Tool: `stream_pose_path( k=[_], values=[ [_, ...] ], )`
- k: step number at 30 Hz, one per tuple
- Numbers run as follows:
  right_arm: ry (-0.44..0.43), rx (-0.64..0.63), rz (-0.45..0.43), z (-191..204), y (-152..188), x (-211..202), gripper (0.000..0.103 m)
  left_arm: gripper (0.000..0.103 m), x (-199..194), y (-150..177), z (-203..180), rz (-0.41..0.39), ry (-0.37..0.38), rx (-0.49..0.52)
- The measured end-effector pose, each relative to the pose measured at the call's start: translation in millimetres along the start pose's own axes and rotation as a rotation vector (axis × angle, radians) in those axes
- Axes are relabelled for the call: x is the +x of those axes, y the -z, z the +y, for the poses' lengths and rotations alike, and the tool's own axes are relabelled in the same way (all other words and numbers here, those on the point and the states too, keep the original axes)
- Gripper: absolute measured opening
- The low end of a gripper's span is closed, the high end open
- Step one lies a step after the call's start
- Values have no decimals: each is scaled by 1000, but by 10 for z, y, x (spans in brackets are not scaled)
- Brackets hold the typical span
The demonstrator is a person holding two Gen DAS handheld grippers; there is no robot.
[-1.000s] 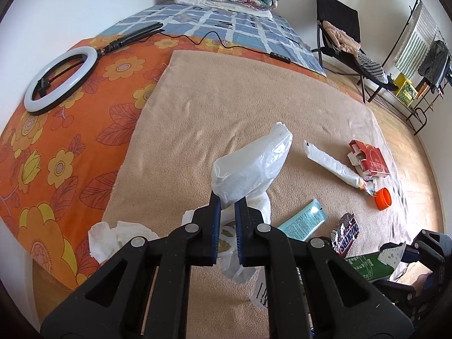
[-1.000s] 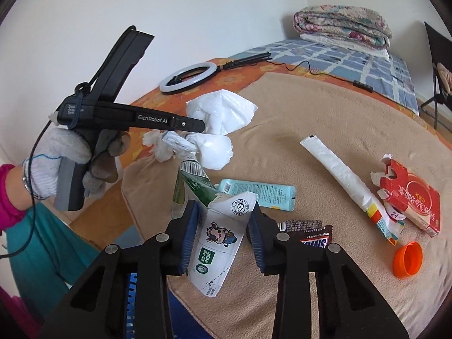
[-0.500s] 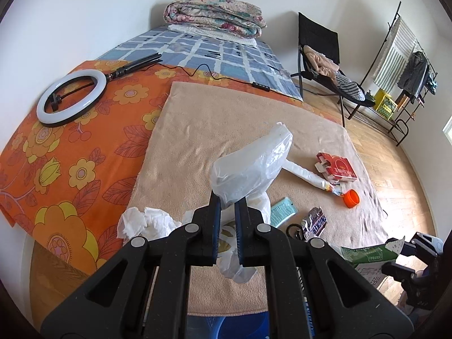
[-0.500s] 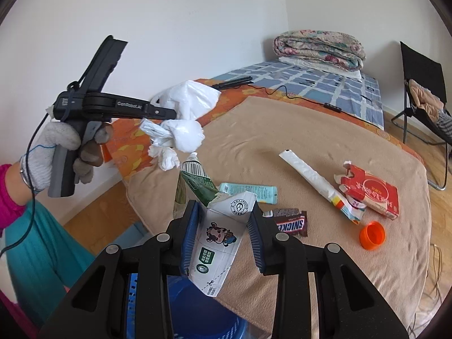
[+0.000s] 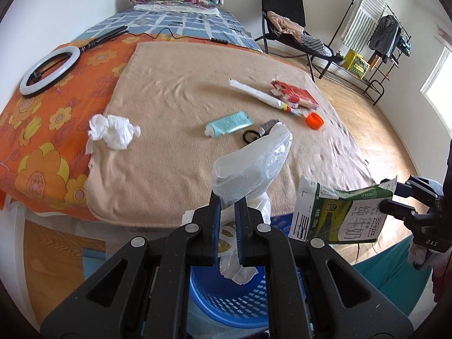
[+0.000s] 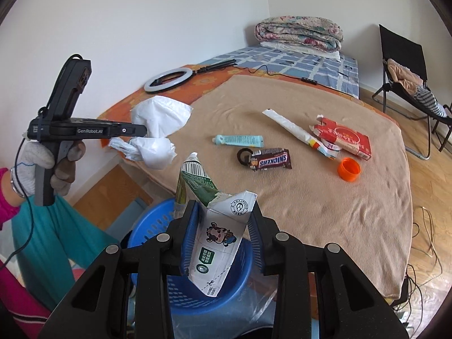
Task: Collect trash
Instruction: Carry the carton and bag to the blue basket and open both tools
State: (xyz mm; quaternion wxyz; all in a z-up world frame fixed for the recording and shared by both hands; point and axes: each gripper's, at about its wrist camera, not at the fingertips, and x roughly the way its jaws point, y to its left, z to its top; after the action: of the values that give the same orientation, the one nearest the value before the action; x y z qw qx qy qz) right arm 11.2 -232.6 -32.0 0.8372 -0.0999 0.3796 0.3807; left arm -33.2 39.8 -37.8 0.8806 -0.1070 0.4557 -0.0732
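Two grippers each carry a piece of trash above a blue perforated basket [image 6: 147, 223] on the floor at the bed's edge. The left gripper [image 5: 228, 206] has its jaws pinched tight on a crumpled white plastic bag [image 5: 251, 169], which bulges beyond the fingertips and trails below them over the basket's rim [image 5: 226, 308]. The right gripper [image 6: 223, 220] is partly closed around a flattened green-and-white milk carton [image 6: 217, 243], its pads pressing the carton's sides, the lower end hanging over the basket opening. Ahead of the right gripper on the tan blanket [image 6: 310, 212] lie a Snickers wrapper [image 6: 271, 159] touching a black ring [image 6: 244, 156], a light blue tube [image 6: 240, 140] just beyond them, an orange cap [image 6: 349, 170] to the right, and farther off a long white wrapper [image 6: 293, 128] beside a torn red box [image 6: 343, 138]. Ahead and left of the left gripper sits a wad of white tissue [image 5: 113, 131] near the blanket's edge. A gloved hand [image 6: 48, 166] holds the left gripper's handle.
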Motion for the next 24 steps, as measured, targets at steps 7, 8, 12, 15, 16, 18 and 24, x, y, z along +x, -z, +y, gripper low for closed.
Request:
stream_pose_path(
  k=[7,8,12,15,16,18,24],
  values=[
    [18,-23,69,131,314,86,33,8,195,481,-67,95,5,14],
    [22,-28,76,153,363,106,33,7,235,540,-69,111,4,14],
    [18,-26,119,206,528,252,33,7,420,725,-47,176,-1,9],
    [24,-29,154,228,624,370,33,8,556,840,-46,225,1,12],
    [25,-31,165,238,655,406,33,8,592,862,-45,236,-1,16],
    [31,-38,185,250,692,470,33,8,662,912,-68,256,-8,26],
    [43,-39,214,253,748,600,33,8,786,979,-111,287,-18,45]
  ],
)
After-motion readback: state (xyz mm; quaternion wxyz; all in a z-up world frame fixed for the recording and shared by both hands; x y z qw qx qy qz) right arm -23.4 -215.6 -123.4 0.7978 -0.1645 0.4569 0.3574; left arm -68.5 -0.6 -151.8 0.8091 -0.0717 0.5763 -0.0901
